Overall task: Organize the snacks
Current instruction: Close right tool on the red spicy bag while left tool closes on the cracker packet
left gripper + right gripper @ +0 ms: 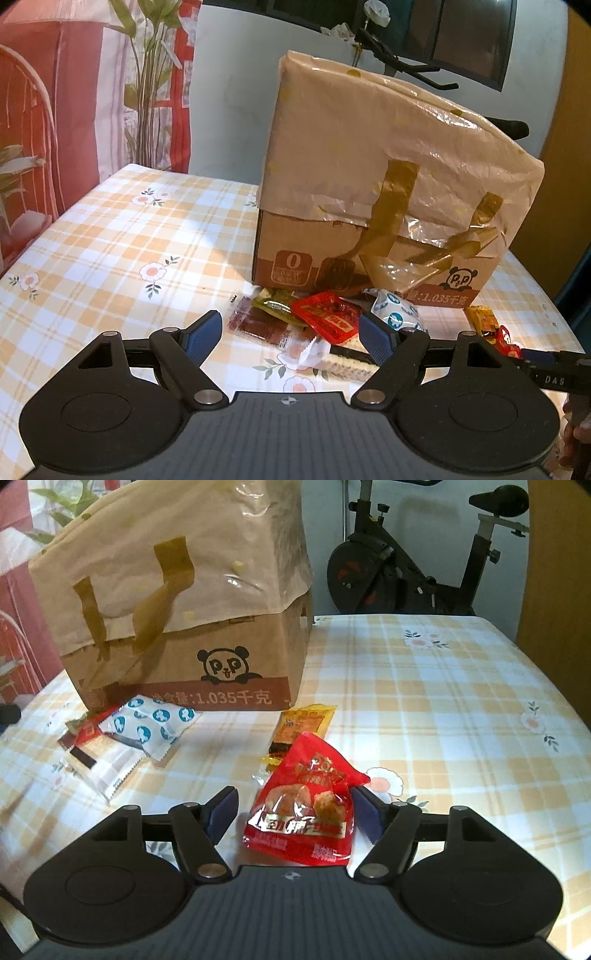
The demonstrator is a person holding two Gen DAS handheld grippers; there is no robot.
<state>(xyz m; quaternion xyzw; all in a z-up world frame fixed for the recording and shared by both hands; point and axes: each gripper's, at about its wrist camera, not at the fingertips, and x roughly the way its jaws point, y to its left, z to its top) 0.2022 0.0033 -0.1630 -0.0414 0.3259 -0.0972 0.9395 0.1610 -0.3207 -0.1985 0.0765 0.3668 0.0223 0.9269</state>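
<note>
A cardboard box (373, 206) wrapped in tan plastic stands on the checked tablecloth; it also shows in the right wrist view (184, 627). Several snack packets lie in front of it: a red packet (327, 317), a dark red strip (258, 325), a white-and-blue packet (395, 314) and a wafer packet (332, 360). My left gripper (291, 338) is open just above this pile. My right gripper (293, 812) is open around a red snack bag (306, 808) that stands between its fingers. A yellow packet (304, 725) lies behind the bag. The white-and-blue packet (155, 723) lies at the left.
The tablecloth (443, 709) stretches to the right of the box. An exercise bike (406, 561) stands behind the table. A red curtain (48, 110) and a plant (147, 85) are at the far left. The right gripper's body (554, 373) enters the left wrist view at the right edge.
</note>
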